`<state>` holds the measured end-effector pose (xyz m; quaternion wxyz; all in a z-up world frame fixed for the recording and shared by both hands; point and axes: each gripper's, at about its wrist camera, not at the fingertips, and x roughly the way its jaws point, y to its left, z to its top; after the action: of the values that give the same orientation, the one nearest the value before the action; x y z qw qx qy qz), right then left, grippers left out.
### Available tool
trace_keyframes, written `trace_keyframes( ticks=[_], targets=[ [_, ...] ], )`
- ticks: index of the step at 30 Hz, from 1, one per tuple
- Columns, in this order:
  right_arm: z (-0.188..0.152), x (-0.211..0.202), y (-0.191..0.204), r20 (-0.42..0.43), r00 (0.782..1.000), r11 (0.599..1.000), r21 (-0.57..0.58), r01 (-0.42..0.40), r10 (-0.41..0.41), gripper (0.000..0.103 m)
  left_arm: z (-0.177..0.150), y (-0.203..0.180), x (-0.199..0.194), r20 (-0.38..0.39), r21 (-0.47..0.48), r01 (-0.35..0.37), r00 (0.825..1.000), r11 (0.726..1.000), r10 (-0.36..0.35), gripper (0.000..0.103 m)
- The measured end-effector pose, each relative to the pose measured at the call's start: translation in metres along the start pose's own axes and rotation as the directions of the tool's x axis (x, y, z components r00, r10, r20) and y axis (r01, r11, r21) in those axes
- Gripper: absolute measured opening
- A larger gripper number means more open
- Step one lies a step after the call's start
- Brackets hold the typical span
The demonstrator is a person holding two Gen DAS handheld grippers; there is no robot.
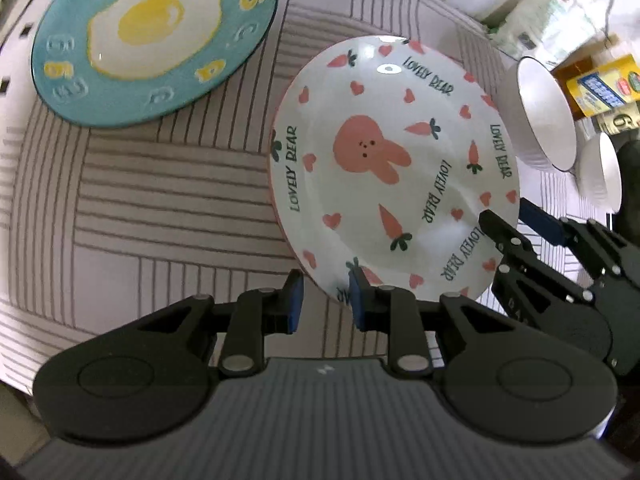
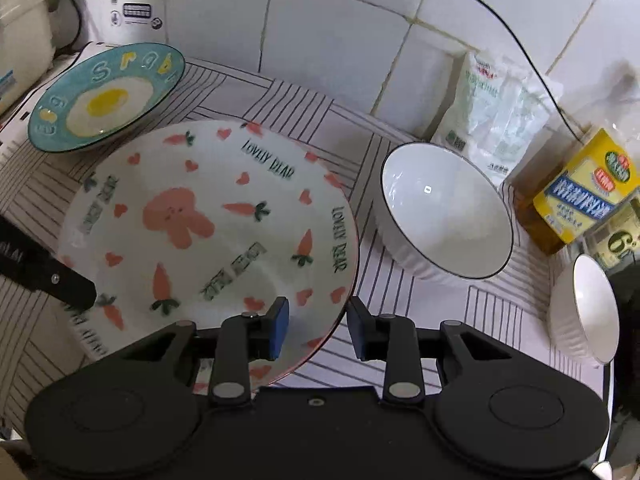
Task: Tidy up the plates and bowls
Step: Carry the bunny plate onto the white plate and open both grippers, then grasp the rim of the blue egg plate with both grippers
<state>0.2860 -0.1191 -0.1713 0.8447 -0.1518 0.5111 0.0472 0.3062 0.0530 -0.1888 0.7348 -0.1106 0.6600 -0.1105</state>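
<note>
My left gripper [image 1: 326, 300] and right gripper [image 2: 318, 330], both part-open and gripping nothing, straddled the rabbit plate's [image 1: 394, 168] near rim, with the egg plate [image 1: 154, 40] at eleven o'clock.

A white rabbit plate [image 2: 208, 232] is showing a pink bunny at its centre, ringed by pink hearts, orange-pink carrots with green tops and dark green "LOVELY BEAR" lettering, its outer edge running pink. Behind the rabbit plate, a teal egg plate [image 2: 106, 96] is displaying a white fried egg with a yellow yolk, framed by raised teal and yellow letters. Both are lying on a white tablecloth [image 1: 160, 200] crossed by grey stripe blocks. Right of the rabbit plate, two white bowls [image 2: 446, 210] are showing thin dark rims, and beyond them a yellow box [image 2: 580, 192] is carrying a blue label.
</note>
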Motion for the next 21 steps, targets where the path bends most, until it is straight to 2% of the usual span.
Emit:
trace_keyframes(
  ticks=[5,10,12,14,18,21],
  targets=[
    [0.001,-0.016,-0.002,0.017,0.999,0.996,0.078,-0.038,0.037,0.036,-0.003,0.009,-0.021,0.018,0.061,0.021,1.0,0.998,-0.022,0.021],
    [0.006,-0.05,-0.003,0.118,0.985,0.969,0.196,-0.147,0.126,0.037,-0.012,0.023,-0.059,0.082,0.185,-0.062,0.995,0.981,0.048,0.022],
    [0.012,-0.062,0.0,0.152,0.977,0.96,0.212,-0.18,0.15,0.04,-0.016,0.034,-0.079,0.128,0.195,-0.066,0.991,0.979,0.041,0.022],
    [0.02,-0.076,0.005,0.198,0.963,0.952,0.209,-0.222,0.181,0.047,-0.02,0.049,-0.1,0.156,0.203,-0.055,0.987,0.978,0.023,0.023],
    [0.037,-0.101,0.025,0.266,0.925,0.937,0.149,-0.317,0.271,0.048,-0.025,0.076,-0.135,0.235,0.225,-0.089,0.971,0.97,0.035,0.025],
    [0.045,-0.111,0.045,0.31,0.891,0.922,0.096,-0.375,0.331,0.049,-0.023,0.1,-0.146,0.292,0.21,-0.108,0.956,0.972,0.043,0.039]
  ],
)
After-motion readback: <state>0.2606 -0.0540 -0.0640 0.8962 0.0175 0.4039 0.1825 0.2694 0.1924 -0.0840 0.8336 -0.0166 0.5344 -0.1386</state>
